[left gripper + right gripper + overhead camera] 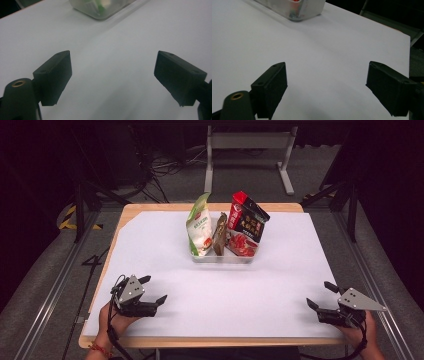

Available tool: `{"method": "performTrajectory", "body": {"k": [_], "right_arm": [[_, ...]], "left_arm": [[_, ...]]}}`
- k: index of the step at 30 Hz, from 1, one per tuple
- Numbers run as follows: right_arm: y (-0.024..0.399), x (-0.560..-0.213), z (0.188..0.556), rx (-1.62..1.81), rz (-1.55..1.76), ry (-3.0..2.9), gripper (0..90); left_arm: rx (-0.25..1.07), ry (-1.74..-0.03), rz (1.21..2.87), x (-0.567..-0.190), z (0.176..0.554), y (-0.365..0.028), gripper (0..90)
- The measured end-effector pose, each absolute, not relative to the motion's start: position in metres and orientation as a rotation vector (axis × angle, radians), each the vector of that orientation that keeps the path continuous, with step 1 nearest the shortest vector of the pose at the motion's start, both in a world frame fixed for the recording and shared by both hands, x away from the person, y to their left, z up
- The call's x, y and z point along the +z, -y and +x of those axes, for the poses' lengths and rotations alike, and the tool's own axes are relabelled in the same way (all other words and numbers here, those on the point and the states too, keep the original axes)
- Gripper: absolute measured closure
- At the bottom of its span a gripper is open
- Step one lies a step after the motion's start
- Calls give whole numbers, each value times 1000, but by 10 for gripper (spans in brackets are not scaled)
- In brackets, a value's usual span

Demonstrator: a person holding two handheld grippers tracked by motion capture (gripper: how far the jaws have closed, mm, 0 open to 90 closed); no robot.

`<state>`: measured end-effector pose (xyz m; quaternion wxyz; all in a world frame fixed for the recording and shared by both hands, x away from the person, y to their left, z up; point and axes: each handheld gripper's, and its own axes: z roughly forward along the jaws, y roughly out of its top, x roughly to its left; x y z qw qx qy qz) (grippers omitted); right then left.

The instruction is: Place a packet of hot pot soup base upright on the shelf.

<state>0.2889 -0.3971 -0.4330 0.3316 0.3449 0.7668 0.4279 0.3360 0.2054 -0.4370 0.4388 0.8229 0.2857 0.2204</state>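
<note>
A wooden desk (pixel 125 212) stands at the centre of the frame, nearly all of its top covered by a white sheet (pixel 165 255) — bare wood shows only along the far edge, the left side and the near rim. Directly on the sheet, above the centre of the frame, sits a clear plastic tray (pixel 222 257) — packets stand upright inside it. The tray's corner shows at the top of both gripper views.
</note>
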Motion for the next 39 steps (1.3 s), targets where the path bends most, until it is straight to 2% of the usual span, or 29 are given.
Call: {"method": "performTrajectory", "body": {"k": [39], "right_arm": [[398, -432, 287, 1114, 949, -1977, 173]], "left_arm": [[533, -698, 2071, -441, 347, -200, 155]]}}
